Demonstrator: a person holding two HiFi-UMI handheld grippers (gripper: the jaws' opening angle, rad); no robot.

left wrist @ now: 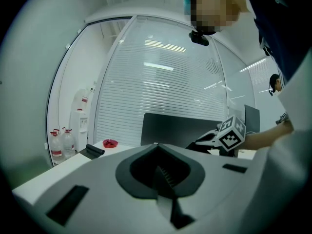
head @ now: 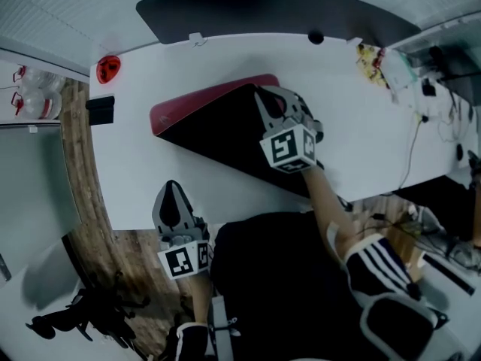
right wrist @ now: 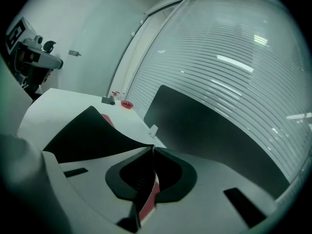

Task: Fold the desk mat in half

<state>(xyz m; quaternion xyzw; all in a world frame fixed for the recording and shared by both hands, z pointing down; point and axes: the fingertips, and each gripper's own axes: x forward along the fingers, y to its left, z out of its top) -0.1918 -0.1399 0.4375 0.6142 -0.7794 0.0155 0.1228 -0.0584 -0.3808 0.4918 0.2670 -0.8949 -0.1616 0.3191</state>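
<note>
Fold-over in hand. R gripper (right wrist: 148,177), jaws clenched on desk mat (head: 214,126) edge, holds it raised, black underside up over the red part lying on bench (head: 361,126). L gripper (head: 174,190) at bench's near edge, jaws together, empty. Next, we judge: lay held edge on opposite edge, align, release.

You wear a black top (head: 278,277), and its short right sleeve (head: 374,265) carries white stripes. Your left gripper (head: 172,186) and right gripper (head: 261,94) each have a pale grey shell that tapers to a point around a dark hollow, with black ribbed pads inside. Behind each shell sits a white cube (head: 288,147) printed with black square markers.
</note>
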